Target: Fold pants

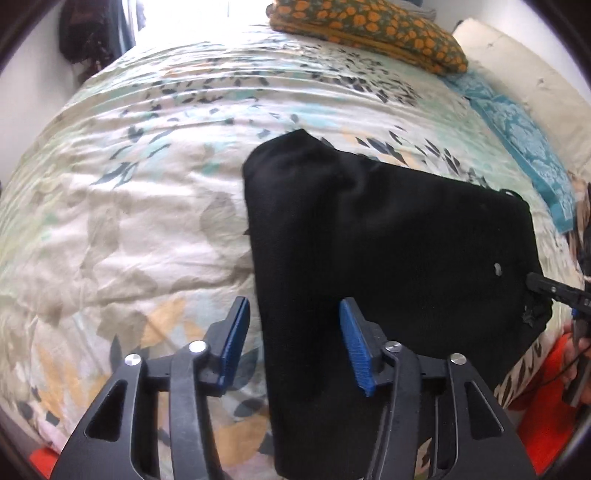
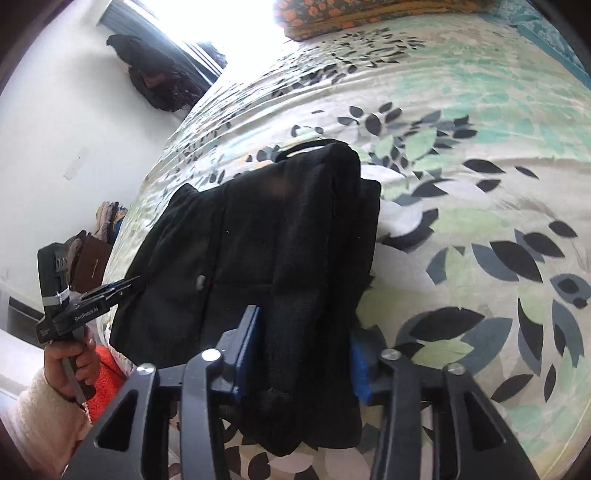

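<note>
Black pants lie folded into a thick rectangle on the leaf-print bedspread. My left gripper is open, its blue pads astride the pants' left edge near the front corner. In the right wrist view my right gripper has its blue pads either side of a thick fold of the pants; the jaws look pressed on the cloth. The right gripper's tip also shows in the left wrist view at the pants' right edge. The left gripper appears at the pants' far side in the right wrist view.
An orange-flowered pillow and a teal patterned cloth lie at the head of the bed. A white wall and dark hanging clothes stand beyond the bed's far side. Orange fabric shows below the bed edge.
</note>
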Tool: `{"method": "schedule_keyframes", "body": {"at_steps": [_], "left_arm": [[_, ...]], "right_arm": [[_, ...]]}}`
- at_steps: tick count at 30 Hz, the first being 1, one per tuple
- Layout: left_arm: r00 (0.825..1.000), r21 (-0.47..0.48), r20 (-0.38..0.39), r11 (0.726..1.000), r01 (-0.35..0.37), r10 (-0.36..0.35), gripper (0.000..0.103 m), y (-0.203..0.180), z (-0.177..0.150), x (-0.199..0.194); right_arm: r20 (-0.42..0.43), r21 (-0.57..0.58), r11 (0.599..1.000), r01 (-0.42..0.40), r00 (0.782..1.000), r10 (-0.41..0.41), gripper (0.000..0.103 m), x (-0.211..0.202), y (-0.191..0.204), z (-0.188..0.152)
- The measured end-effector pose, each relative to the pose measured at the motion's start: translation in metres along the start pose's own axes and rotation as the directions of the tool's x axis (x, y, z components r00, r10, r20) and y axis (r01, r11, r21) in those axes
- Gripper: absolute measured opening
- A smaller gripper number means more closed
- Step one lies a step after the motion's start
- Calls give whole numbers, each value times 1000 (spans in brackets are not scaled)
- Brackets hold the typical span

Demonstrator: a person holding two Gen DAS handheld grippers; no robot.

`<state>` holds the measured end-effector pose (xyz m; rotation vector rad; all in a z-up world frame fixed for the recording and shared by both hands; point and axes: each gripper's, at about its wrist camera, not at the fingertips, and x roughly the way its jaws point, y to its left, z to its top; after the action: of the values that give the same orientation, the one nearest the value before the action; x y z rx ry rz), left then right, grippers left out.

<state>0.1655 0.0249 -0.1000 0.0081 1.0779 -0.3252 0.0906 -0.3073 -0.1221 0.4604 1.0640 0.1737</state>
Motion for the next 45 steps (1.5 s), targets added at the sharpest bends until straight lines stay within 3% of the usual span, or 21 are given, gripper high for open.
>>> {"method": "schedule_keyframes", "body": {"at_steps": [2,4,8,11,14,16,18,22,26,39,45], "left_arm": [[997,-9,58,999,-47,48,71,4,-5,-25],[985,19,129,993,-115,112,81,-2,-8,-56],[948,50,254,976,-211,192,95,-27,-4,-123],[916,46,328,965,-260,231,99,-51,-3,-172],[912,61,343,963,-261,225,100,-76,-9,-206],[897,42,363,958,-284,251,101,-90,-21,-223],[905,25,324,954,-300,276,101,-100,-34,-229],[942,2,218,965,-260,254,101,-106,-60,-226],[952,-3,182,968,-251,247,101,-109,-70,-223],[971,-7,106,977,-214,214,101,-111,-79,-205],[972,-13,97,977,-214,214,101,-109,-80,-202]], "right_arm": [[64,52,995,84,994,-87,102,-19,-4,-4],[130,23,989,145,981,-147,103,-49,3,-4],[226,-55,945,322,926,-302,103,-111,40,2],[308,-90,923,373,892,-331,103,-162,80,7],[373,-112,892,438,850,-371,103,-202,124,1],[382,-105,873,476,830,-406,103,-215,144,-10],[361,-100,872,479,834,-417,103,-215,158,-29],[293,-125,885,448,869,-399,103,-195,179,-80],[241,-177,882,437,888,-392,103,-176,193,-119],[275,-180,861,476,864,-421,103,-174,204,-109],[265,-184,854,486,861,-433,103,-168,204,-109]]}}
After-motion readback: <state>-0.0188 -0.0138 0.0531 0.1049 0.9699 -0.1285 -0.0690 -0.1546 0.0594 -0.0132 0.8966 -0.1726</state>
